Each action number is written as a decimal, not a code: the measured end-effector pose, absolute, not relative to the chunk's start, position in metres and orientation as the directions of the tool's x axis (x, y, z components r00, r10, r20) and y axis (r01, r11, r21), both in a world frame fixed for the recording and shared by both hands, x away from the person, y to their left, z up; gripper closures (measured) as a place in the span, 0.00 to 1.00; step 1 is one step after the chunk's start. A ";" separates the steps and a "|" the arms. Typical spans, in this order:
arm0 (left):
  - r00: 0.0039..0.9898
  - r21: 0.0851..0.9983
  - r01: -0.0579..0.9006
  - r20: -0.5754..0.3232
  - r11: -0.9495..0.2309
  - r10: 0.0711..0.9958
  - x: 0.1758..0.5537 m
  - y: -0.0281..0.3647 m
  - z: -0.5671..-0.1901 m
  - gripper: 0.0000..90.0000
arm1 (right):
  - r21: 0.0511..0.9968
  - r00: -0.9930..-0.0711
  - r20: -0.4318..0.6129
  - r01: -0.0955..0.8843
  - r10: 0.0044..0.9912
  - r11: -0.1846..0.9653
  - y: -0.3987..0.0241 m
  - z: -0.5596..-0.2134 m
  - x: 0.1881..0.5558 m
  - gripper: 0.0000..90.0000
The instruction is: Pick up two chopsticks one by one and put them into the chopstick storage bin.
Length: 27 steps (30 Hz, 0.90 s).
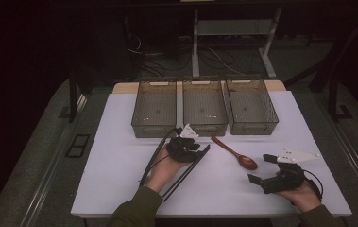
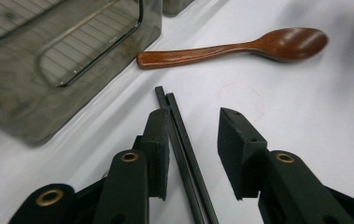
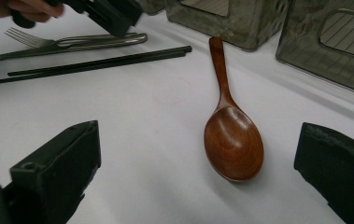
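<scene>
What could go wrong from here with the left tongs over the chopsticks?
1. The left tongs stand open around the black chopsticks, which lie close to one jaw, off centre; closing might catch a single stick or skew the pair.
2. A fork lies right beside the chopsticks; a low or wide grab could nudge it or catch it too.
3. The wooden spoon lies just beyond the chopstick tips; a swing toward the bins could knock it.

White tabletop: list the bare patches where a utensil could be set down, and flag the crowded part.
Free: the white tabletop left of the black chopsticks, and the near strip between them and the right gripper. The three mesh bins sit empty. Crowded: around the left gripper, where chopsticks, fork and wooden spoon cluster.
</scene>
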<state>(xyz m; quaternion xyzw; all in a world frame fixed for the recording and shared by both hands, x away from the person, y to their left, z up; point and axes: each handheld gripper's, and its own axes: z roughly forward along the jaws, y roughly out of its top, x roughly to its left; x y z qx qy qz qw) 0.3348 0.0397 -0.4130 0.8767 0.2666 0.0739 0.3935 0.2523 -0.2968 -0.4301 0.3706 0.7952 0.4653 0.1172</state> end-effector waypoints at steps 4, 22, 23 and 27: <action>0.843 0.739 0.417 -0.097 -0.529 0.530 0.324 0.053 -0.409 0.68 | 0.827 -0.698 0.157 0.480 0.699 0.293 -0.297 -0.430 0.252 0.01; 0.838 0.724 0.419 -0.075 -0.549 0.541 0.271 0.083 -0.421 0.78 | 0.825 -0.698 0.158 0.482 0.699 0.295 -0.297 -0.431 0.252 0.01; 0.832 0.722 0.427 -0.078 -0.545 0.549 0.270 0.085 -0.422 0.78 | 0.825 -0.697 0.157 0.482 0.700 0.295 -0.297 -0.431 0.252 0.01; 0.822 0.712 0.448 -0.091 -0.541 0.562 0.268 0.089 -0.427 0.80 | 0.823 -0.696 0.155 0.483 0.701 0.297 -0.296 -0.431 0.251 0.01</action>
